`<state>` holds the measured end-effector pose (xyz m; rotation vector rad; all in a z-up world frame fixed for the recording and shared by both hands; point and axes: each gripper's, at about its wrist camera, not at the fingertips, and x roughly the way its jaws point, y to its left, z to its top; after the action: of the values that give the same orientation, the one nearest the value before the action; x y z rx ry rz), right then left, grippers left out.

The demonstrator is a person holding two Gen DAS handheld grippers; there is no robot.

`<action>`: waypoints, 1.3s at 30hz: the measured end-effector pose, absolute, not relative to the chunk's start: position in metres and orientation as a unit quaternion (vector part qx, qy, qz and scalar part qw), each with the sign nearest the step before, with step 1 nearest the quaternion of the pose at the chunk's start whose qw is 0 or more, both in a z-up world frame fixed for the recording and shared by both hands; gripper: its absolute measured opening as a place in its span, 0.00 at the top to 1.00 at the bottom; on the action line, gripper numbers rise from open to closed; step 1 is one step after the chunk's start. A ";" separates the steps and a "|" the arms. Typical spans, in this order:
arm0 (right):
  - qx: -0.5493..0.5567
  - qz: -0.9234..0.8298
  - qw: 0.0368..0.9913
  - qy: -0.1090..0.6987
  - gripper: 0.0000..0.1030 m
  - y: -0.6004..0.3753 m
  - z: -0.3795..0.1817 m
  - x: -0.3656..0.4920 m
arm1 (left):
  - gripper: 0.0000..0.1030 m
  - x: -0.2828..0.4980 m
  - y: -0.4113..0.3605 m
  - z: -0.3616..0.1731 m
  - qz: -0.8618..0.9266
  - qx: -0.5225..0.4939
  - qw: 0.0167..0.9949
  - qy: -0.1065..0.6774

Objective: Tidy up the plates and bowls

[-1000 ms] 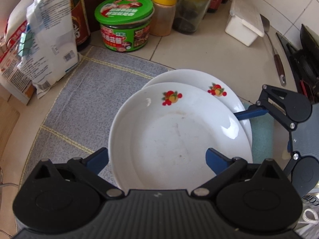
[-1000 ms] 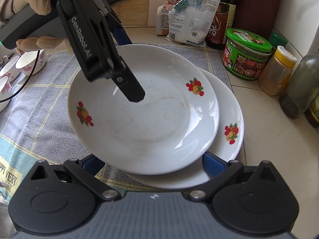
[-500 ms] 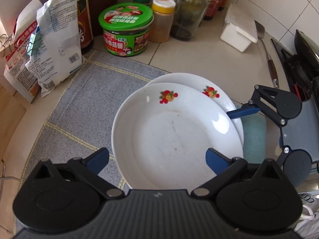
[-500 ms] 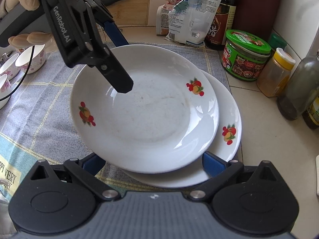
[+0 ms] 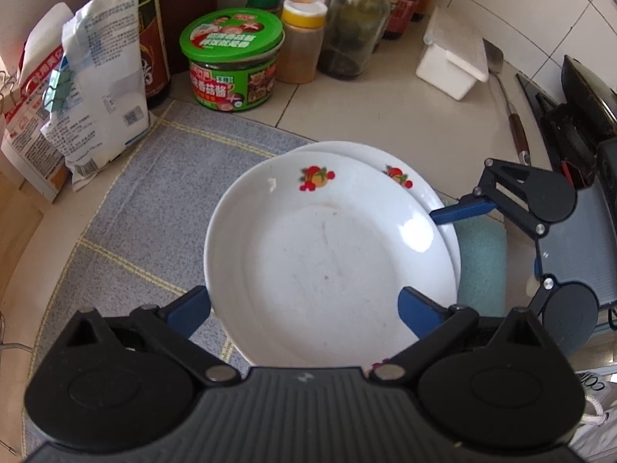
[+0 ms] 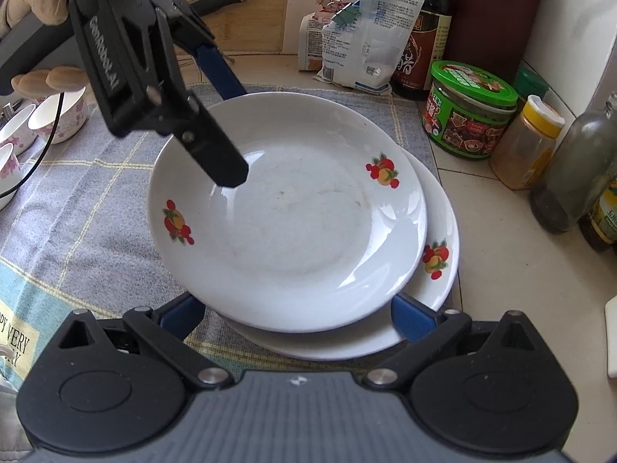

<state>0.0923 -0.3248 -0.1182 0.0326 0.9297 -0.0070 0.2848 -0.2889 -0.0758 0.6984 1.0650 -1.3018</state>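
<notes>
A: Where do the plates sit?

B: The top plate (image 6: 287, 223) lies on the lower plate (image 6: 439, 270), shifted off-centre so the lower rim shows on one side. Both rest on the cloth (image 5: 127, 208), near the green jar (image 5: 231, 58).

A: And the left gripper (image 5: 304, 308)?

B: Its blue fingers (image 5: 418, 308) are spread wide on either side of the near rim. Neither presses the plate, so it holds nothing.

A: The right gripper (image 6: 297, 314)?

B: The same: fingers wide apart at the stack's near edge, with nothing clamped.

A: How should the plates handle?

B: They look like glazed ceramic, so probably stiff, fairly heavy, slick and prone to chipping. The rim is the likely place to pinch, one finger above and one below. A shallow bite on glaze could slip, so a deep grip seems wiser.

A: Any bowls?

B: Small flowered bowls (image 6: 58, 119) stand at the cloth's far side, apart from the plates.
</notes>
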 end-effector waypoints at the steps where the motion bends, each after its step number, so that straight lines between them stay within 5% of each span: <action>1: 0.016 -0.003 0.894 0.448 0.00 -0.324 -0.118 0.092 | 0.01 0.284 -0.289 -0.076 -0.564 0.303 0.613 0.462; 39: 0.006 -0.009 0.893 0.449 0.00 -0.325 -0.113 0.085 | 0.01 0.280 -0.283 -0.078 -0.567 0.292 0.633 0.440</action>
<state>0.0847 -0.3248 -0.1127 0.0122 0.9321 -0.0193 0.2798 -0.2828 -0.0784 0.6668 1.0054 -1.2969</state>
